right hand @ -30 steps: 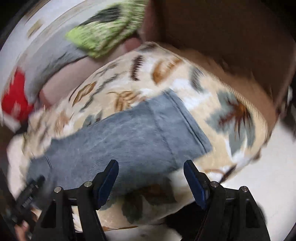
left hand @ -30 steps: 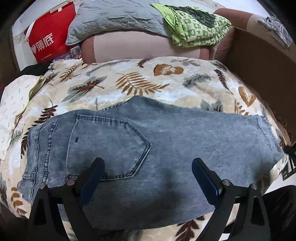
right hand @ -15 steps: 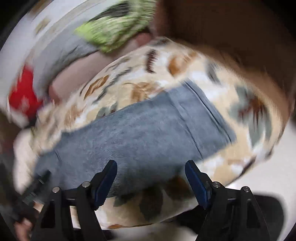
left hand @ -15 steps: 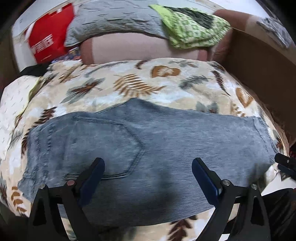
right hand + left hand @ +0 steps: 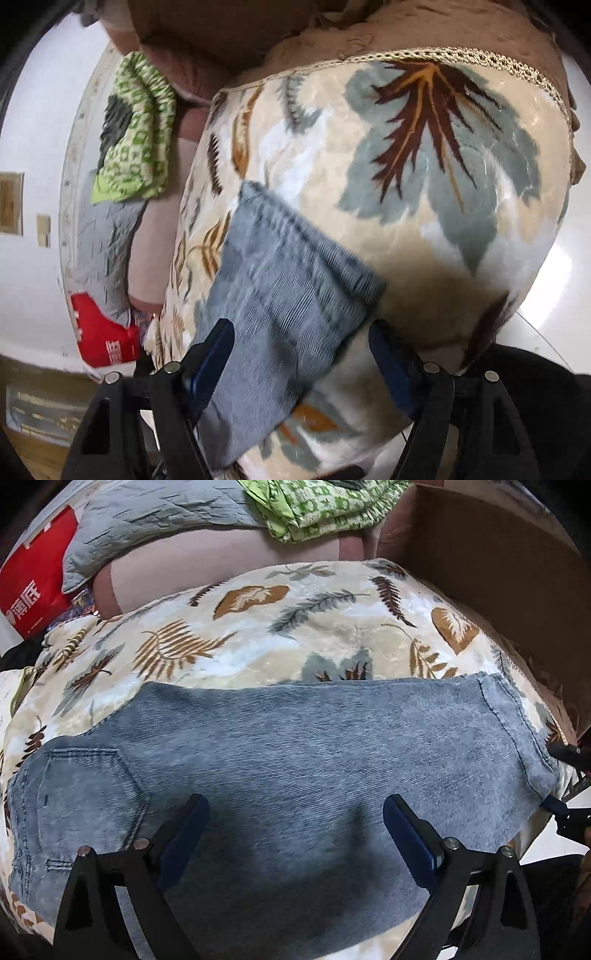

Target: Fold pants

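Now lying flat on the leaf-print blanket (image 5: 332, 635), folded lengthwise into one long band: pants (image 5: 295, 760), waist and back pocket (image 5: 88, 794) toward the left, hem (image 5: 517, 738) toward the right, long axis running side to side across both views. Hovering over the mid-section near the pocket: left gripper (image 5: 295, 834), fingers spread wide, holding nothing. Hanging just short of the hem corner (image 5: 354, 288): right gripper (image 5: 301, 358), fingers likewise wide apart and empty, one on each side of the near edge. Probably calling for the right side, being nearer the hem, to pinch that end and carry it leftward toward the waist.
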`<action>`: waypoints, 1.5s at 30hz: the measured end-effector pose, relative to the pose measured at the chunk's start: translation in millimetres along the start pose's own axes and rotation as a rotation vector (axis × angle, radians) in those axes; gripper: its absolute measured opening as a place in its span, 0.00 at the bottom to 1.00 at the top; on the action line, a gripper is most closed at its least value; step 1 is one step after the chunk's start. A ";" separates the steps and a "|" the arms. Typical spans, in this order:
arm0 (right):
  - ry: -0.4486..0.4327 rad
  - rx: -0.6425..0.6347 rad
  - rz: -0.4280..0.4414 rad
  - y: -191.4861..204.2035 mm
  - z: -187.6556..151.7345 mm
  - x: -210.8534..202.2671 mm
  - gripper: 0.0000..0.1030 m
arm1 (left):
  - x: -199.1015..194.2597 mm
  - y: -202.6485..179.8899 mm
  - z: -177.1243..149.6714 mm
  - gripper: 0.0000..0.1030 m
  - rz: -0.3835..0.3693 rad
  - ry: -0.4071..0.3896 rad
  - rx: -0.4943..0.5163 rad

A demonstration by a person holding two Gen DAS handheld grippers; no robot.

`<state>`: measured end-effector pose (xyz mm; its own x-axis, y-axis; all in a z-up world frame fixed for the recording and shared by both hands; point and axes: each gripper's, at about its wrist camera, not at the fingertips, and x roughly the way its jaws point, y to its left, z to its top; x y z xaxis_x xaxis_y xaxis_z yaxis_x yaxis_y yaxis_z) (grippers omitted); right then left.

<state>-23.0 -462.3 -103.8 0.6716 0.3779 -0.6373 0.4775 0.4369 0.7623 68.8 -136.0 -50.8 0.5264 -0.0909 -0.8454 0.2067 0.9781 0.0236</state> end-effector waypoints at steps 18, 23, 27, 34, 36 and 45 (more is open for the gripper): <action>-0.077 -0.255 -0.165 51.5 4.3 2.4 0.24 | 43.1 -27.9 2.5 0.97 0.178 0.039 0.230; -0.137 -0.510 -0.115 132.7 -33.0 -10.7 0.24 | 28.5 7.7 8.3 0.95 0.065 0.072 0.100; -0.122 -0.820 -0.060 205.5 -116.7 0.1 0.24 | -16.5 77.0 -3.6 0.95 0.027 -0.020 -0.072; 0.157 -1.100 -0.053 207.7 -263.0 105.7 0.29 | -84.7 203.9 -42.8 0.95 0.166 -0.130 -0.345; 0.277 -1.102 -0.104 190.2 -278.7 139.6 0.41 | -90.4 213.9 -45.4 0.95 0.176 -0.129 -0.355; 0.206 -0.792 0.106 155.1 -211.9 63.0 0.77 | -80.8 133.9 -20.3 0.95 0.017 -0.132 -0.208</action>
<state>-26.7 -197.8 -49.6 0.5362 0.5579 -0.6335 -0.1754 0.8077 0.5629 37.1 6.1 9.9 0.6345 -0.0848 -0.7682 0.0300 0.9959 -0.0851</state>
